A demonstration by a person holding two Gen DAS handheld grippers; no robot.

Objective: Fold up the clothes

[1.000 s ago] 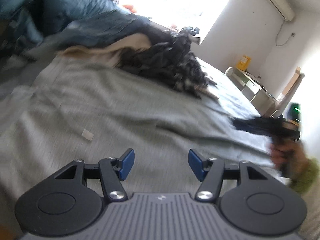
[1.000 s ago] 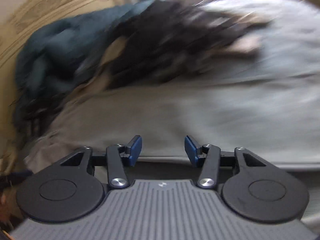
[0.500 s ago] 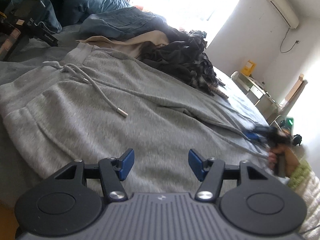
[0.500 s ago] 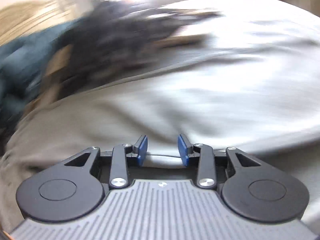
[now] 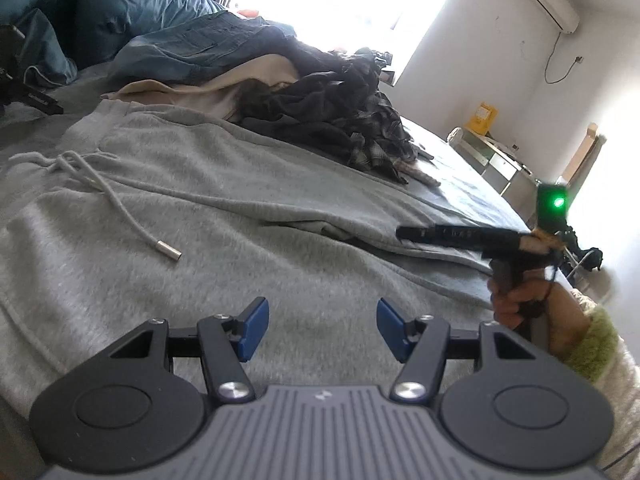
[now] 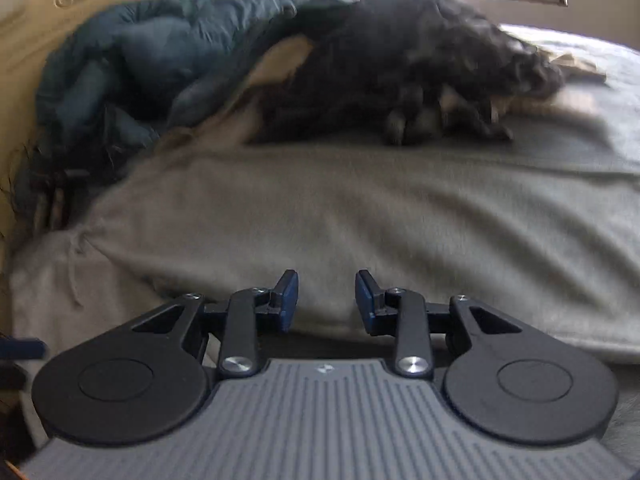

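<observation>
While spread: left hand-held gripper (image 5: 323,330) empty above grey fleece sweatpants (image 5: 224,216).
Right hand-held gripper (image 6: 327,299): opening, empty.
Risk: snagging metal-tipped grey drawstring (image 5: 120,208).

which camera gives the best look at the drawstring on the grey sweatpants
The left wrist view. The drawstring lies sharp across the grey sweatpants, down to its metal tip. The right wrist view is blurred, showing only a faint cord near the sweatpants' left edge.
</observation>
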